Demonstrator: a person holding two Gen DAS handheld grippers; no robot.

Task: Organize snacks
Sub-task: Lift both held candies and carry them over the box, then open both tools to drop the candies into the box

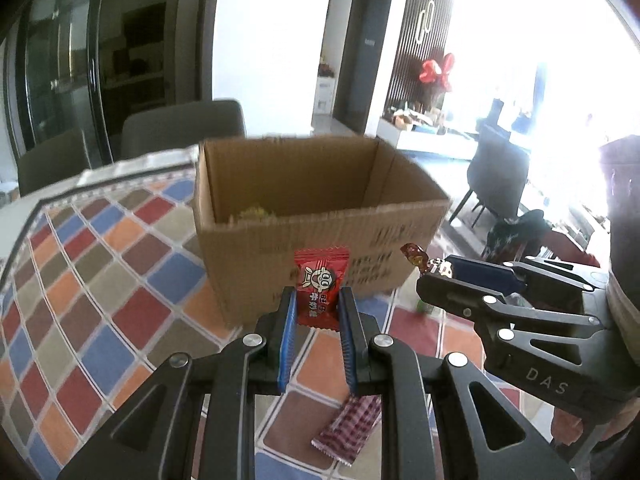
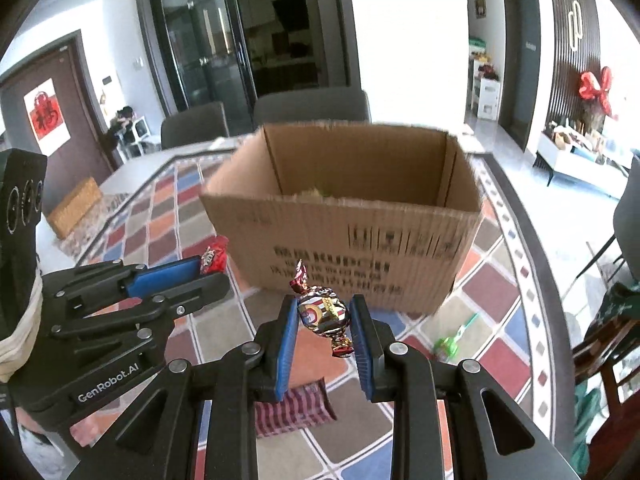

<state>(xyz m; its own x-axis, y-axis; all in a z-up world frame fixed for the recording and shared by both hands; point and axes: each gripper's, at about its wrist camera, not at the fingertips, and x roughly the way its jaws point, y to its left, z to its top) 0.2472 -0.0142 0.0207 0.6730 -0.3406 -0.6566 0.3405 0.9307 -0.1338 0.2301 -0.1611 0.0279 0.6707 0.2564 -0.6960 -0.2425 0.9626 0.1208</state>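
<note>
two grippers up over the patchwork tablecloth (image 1: 100, 280), both loaded. left gripper (image 1: 318, 308) pinched tight on a red candy packet (image 1: 320, 288), held upright between the blue pads (image 1: 289, 336), cartoon face showing. right gripper (image 2: 325, 320) clamped on a foil-wrapped candy (image 2: 323, 312), twisted ends poking out above and below. dead ahead, open cardboard box (image 2: 348, 232) on the table, something yellowish-green just visible inside. down below on the cloth, a checkered red wrapper (image 1: 348, 432) lying flat, and a green item (image 2: 450, 342) near the box's right corner. grey chairs (image 2: 312, 104) beyond the table.
</note>
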